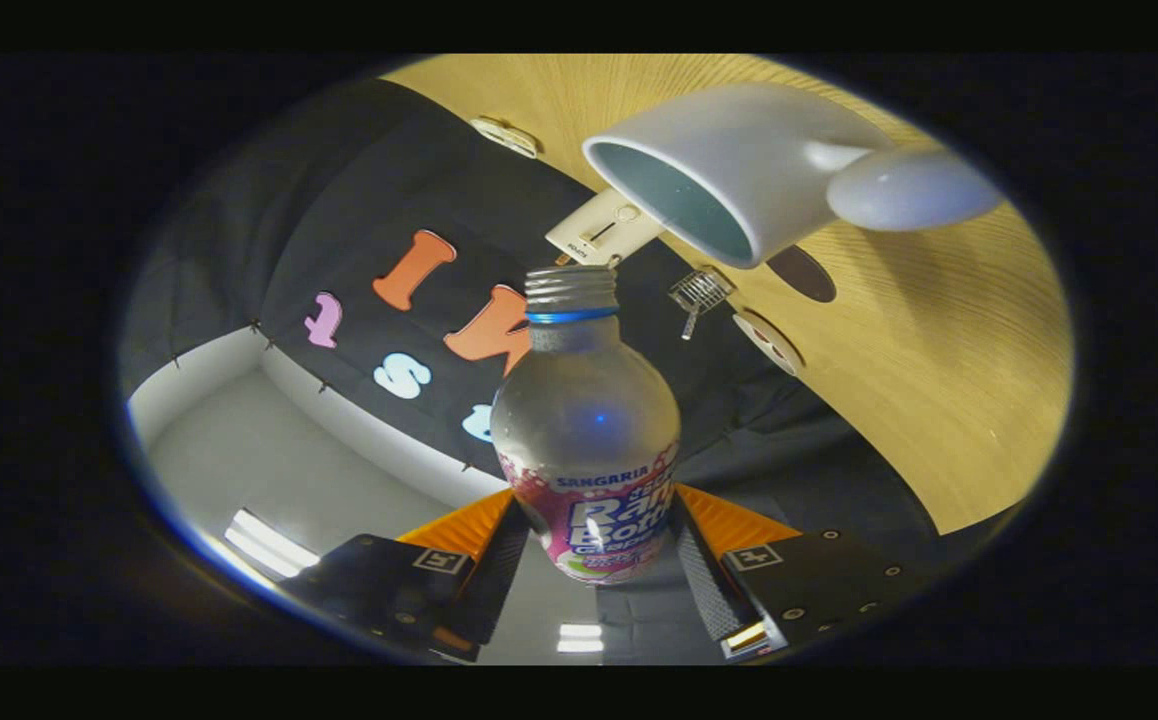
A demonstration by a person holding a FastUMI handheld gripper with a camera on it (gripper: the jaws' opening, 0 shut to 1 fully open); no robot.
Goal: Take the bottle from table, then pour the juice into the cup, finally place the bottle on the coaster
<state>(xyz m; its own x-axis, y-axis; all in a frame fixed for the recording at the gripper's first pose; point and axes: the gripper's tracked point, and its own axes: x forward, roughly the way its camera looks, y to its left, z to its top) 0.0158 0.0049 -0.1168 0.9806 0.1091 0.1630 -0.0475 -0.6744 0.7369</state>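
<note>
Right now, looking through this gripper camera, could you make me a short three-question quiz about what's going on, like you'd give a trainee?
1. True or false: the bottle sits between the two fingers of the gripper, both pressing on it.
2. The bottle's open mouth points toward: A) the white cup; B) the small wire basket; C) the round coaster.
3. Fill in: the cup stands on a ____ table.

Key: 1 true; 2 A; 3 wooden.
</note>
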